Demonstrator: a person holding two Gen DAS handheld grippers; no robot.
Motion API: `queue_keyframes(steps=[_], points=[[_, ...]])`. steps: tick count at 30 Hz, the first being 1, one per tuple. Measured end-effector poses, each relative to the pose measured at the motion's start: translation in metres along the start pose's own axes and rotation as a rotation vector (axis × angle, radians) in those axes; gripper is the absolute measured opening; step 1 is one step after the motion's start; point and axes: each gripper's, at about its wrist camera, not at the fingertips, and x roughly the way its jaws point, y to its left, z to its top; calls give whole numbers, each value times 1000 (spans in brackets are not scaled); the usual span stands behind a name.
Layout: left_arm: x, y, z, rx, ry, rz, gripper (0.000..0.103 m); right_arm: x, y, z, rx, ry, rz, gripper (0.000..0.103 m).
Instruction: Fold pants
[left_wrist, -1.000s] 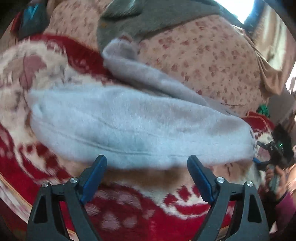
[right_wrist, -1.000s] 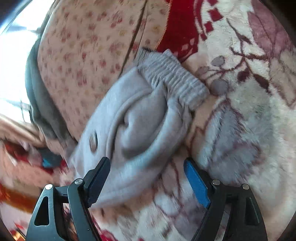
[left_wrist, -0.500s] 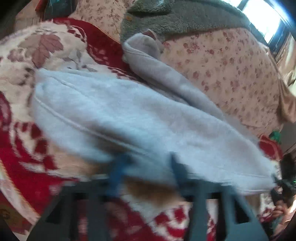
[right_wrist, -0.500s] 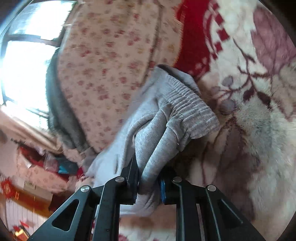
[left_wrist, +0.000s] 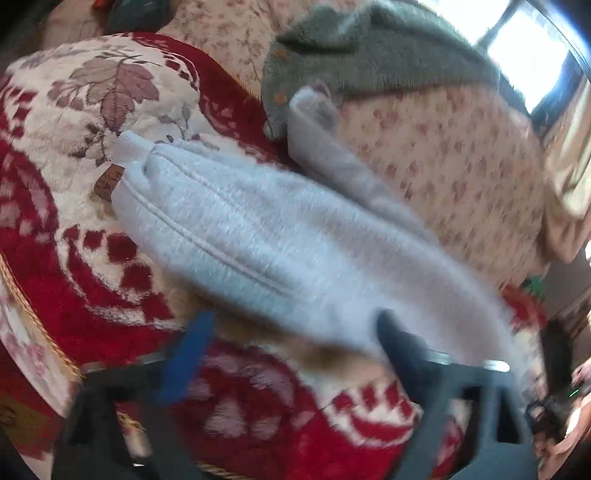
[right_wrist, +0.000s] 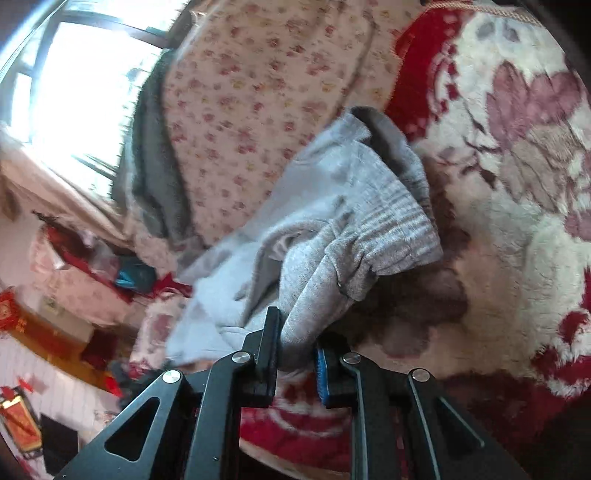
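The light grey fleece pants (left_wrist: 266, 236) lie folded lengthwise across a red and cream floral blanket (left_wrist: 74, 110). My left gripper (left_wrist: 291, 343) is open and blurred, just in front of the pants' near edge, holding nothing. My right gripper (right_wrist: 295, 350) is shut on the pants (right_wrist: 332, 236) just below the ribbed waistband (right_wrist: 399, 229), lifting that end off the blanket (right_wrist: 517, 184). The pants' far part runs back over a floral cushion.
A pink floral cushion (left_wrist: 443, 166) lies behind the pants with a grey-green fleece garment (left_wrist: 369, 55) on top. A bright window (right_wrist: 74, 92) is behind it. The other gripper and a hand show at the left view's right edge (left_wrist: 554, 406).
My right gripper closed on the pants below the waistband and raised it. My left gripper closed briefly, then opened again and shifted right along the pants' edge.
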Motion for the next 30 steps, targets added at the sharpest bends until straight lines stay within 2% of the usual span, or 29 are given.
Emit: queue_keyframes(steps=[2, 5, 6, 7, 9, 15, 17, 18, 19, 20, 21, 25, 26, 30], points=[[-1, -1, 0, -8, -14, 6, 93, 9, -8, -1, 28, 16, -40, 28], [6, -7, -1, 14, -5, 65, 93, 11, -9, -5, 25, 22, -27, 56], [10, -7, -1, 14, 7, 84, 93, 10, -8, -5, 27, 22, -15, 73], [14, -7, -1, 7, 15, 91, 93, 10, -7, -5, 27, 16, -6, 77], [24, -5, -1, -28, 25, 98, 93, 14, -7, -6, 42, 20, 14, 77], [59, -14, 5, -118, 40, 138, 93, 45, -24, -2, 203, 59, 63, 79], [68, -20, 8, -132, 31, 158, 93, 53, -28, 5, 224, 19, 89, 74], [69, -22, 9, -127, 26, 156, 92, 58, -31, 8, 245, 6, 97, 54], [69, -24, 11, -115, 22, 148, 87, 62, -33, 10, 258, 10, 108, 30], [67, -26, 12, -93, 23, 153, 60, 65, -34, 12, 255, 12, 120, 27], [64, -26, 13, -66, 32, 176, 28, 63, -33, 12, 238, 4, 123, 23], [46, 1, 20, -63, 83, 78, 18, 45, -19, 5, 170, 13, 184, 20], [39, 4, 20, -52, 77, 82, 9, 38, -14, 2, 150, 16, 196, 19], [14, 24, 21, -44, 64, 44, 9, 17, 11, -14, 53, 69, 231, 19]])
